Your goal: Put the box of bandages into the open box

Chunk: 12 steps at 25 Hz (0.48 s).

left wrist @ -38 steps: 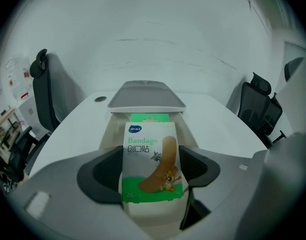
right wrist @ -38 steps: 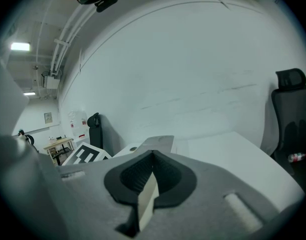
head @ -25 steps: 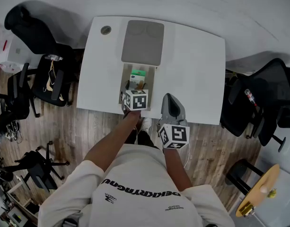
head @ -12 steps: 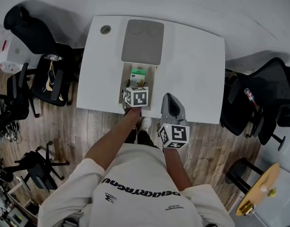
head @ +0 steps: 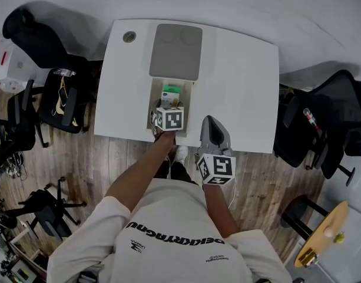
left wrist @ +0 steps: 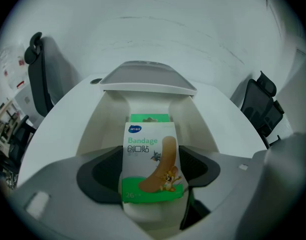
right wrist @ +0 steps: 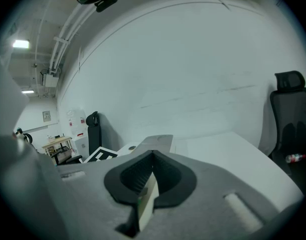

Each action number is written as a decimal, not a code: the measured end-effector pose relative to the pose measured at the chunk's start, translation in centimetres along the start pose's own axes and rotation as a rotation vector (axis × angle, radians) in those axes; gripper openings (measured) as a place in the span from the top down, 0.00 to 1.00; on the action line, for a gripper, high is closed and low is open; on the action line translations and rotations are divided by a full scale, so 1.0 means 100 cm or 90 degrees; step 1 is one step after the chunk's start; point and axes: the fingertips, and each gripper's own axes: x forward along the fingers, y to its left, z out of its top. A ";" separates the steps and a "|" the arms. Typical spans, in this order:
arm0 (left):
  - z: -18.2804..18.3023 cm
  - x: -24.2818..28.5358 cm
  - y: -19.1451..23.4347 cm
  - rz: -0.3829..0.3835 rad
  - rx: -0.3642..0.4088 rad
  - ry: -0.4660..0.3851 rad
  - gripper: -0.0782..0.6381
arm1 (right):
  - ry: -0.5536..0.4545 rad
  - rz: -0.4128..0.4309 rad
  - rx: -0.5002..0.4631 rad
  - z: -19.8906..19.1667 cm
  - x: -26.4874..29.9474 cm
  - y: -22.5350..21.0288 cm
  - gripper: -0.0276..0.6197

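Note:
The box of bandages [left wrist: 152,159], white and green with a cartoon plaster on it, stands upright between my left gripper's [left wrist: 152,173] dark pads, which press on its two sides. It hangs inside the near end of the open white box [left wrist: 105,119], whose grey lid [left wrist: 143,79] is folded back behind it. From the head view the left gripper [head: 168,106] sits over the open box [head: 153,96], with the bandage box [head: 171,93] showing just past its marker cube. My right gripper [head: 211,121] rests at the table's front edge, its pads [right wrist: 165,176] shut together.
The white table [head: 239,81] has a round grommet [head: 129,37] at its far left corner. Black office chairs stand on the left [head: 45,46] and on the right [head: 336,119]. A small yellow round table [head: 327,232] stands on the wooden floor at the lower right.
My left gripper has edged slightly farther over the open box with the bandage box still in it. The right gripper has not moved.

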 end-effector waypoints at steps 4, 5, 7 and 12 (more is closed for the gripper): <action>0.000 0.002 -0.002 0.001 -0.002 0.004 0.40 | 0.001 -0.002 0.002 -0.001 0.000 -0.003 0.96; -0.001 0.003 -0.002 0.000 -0.002 0.005 0.40 | 0.002 -0.002 0.002 -0.002 0.000 -0.003 0.96; -0.001 0.004 -0.001 0.000 -0.004 0.008 0.40 | 0.002 -0.002 0.001 -0.002 0.001 -0.003 0.96; -0.005 0.007 -0.001 0.000 -0.004 0.014 0.40 | 0.003 -0.001 0.001 -0.002 0.000 -0.003 0.96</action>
